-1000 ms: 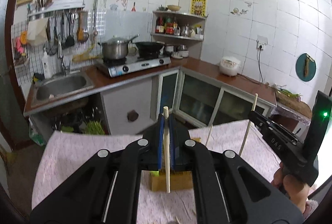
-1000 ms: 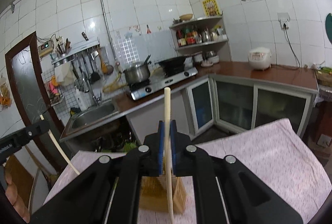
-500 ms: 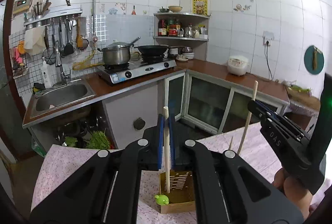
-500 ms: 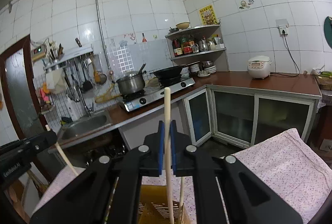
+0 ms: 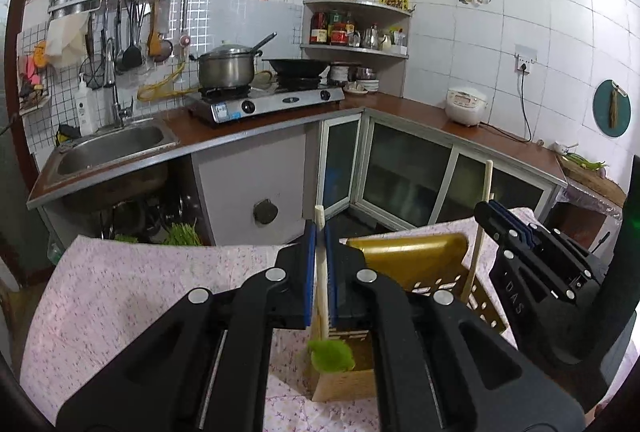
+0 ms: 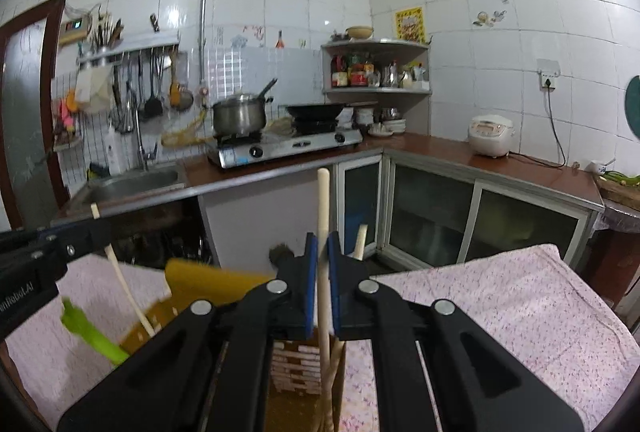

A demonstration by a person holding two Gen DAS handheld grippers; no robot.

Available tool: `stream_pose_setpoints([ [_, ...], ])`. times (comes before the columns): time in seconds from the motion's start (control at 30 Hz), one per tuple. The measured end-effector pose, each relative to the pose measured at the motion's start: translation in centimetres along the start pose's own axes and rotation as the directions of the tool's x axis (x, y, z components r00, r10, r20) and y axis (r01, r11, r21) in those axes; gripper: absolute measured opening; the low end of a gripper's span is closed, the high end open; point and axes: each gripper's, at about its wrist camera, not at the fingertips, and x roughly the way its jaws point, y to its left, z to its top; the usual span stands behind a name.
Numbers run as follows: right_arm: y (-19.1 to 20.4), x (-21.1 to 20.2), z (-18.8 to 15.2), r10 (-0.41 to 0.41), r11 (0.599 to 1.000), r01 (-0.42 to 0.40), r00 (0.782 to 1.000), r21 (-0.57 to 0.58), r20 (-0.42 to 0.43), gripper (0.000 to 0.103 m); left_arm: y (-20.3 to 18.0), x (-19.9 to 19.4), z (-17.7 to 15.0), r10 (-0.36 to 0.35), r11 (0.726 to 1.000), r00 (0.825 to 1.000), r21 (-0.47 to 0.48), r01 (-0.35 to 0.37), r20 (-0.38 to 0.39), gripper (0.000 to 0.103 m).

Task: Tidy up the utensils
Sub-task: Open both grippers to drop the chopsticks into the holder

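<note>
My left gripper [image 5: 320, 232] is shut on a pale wooden utensil handle [image 5: 321, 272] whose green head [image 5: 331, 355] hangs at the mouth of the yellow slotted utensil holder [image 5: 420, 264]. My right gripper [image 6: 322, 244] is shut on another pale wooden handle [image 6: 323, 216], held upright with its lower end down in the holder [image 6: 208, 292]. The right gripper [image 5: 520, 232] shows at the right of the left wrist view, its handle [image 5: 478, 232] angled into the holder. The left gripper [image 6: 48, 244] shows at the left of the right wrist view, with the green head [image 6: 92, 332] below it.
The holder stands on a table with a pink flowered cloth [image 5: 120, 292]. A third wooden handle [image 6: 361, 240] stands in the holder. Behind are the kitchen counter with sink [image 5: 112, 147], stove with pot [image 5: 228, 69] and wok, cabinet doors and a rice cooker [image 5: 466, 107].
Both grippers have come lower and closer to the holder, which now looms large. Both utensils have gone down into it. Both grippers stay shut on their handles.
</note>
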Motion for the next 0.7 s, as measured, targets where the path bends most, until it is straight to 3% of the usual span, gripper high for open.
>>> stream_pose_setpoints([
  [0.3,-0.4,-0.5,-0.9,0.056,0.998,-0.057,0.996,-0.017,-0.069,0.008,0.4,-2.1,-0.3,-0.015,0.999,1.0,-0.036,0.015,0.01,0.005],
  [0.33,-0.5,-0.6,-0.8,0.062,0.998,-0.063,0.995,-0.014,-0.076,0.013,0.3,-2.5,-0.3,-0.015,0.999,1.0,-0.034,0.015,0.012,0.005],
  [0.37,-0.8,-0.9,-0.6,0.072,0.997,-0.073,0.994,-0.004,-0.084,0.029,0.3,-3.0,-0.1,-0.013,0.999,1.0,-0.035,0.013,0.014,0.006],
  [0.43,-1.7,-2.1,-0.3,0.088,0.996,-0.087,0.993,0.016,-0.074,0.047,0.3,-3.6,0.0,-0.013,0.999,1.0,-0.042,0.013,0.012,0.013],
  [0.6,-3.5,-5.2,0.4,0.091,0.996,-0.09,0.993,0.027,-0.075,0.049,0.5,-6.6,-0.1,0.017,0.998,0.999,-0.055,-0.015,0.04,0.056],
  [0.7,-4.7,-7.4,0.3,0.082,0.996,-0.08,0.993,0.031,-0.084,0.06,0.7,-8.8,-0.4,0.044,0.998,0.998,-0.05,-0.041,0.053,0.073],
])
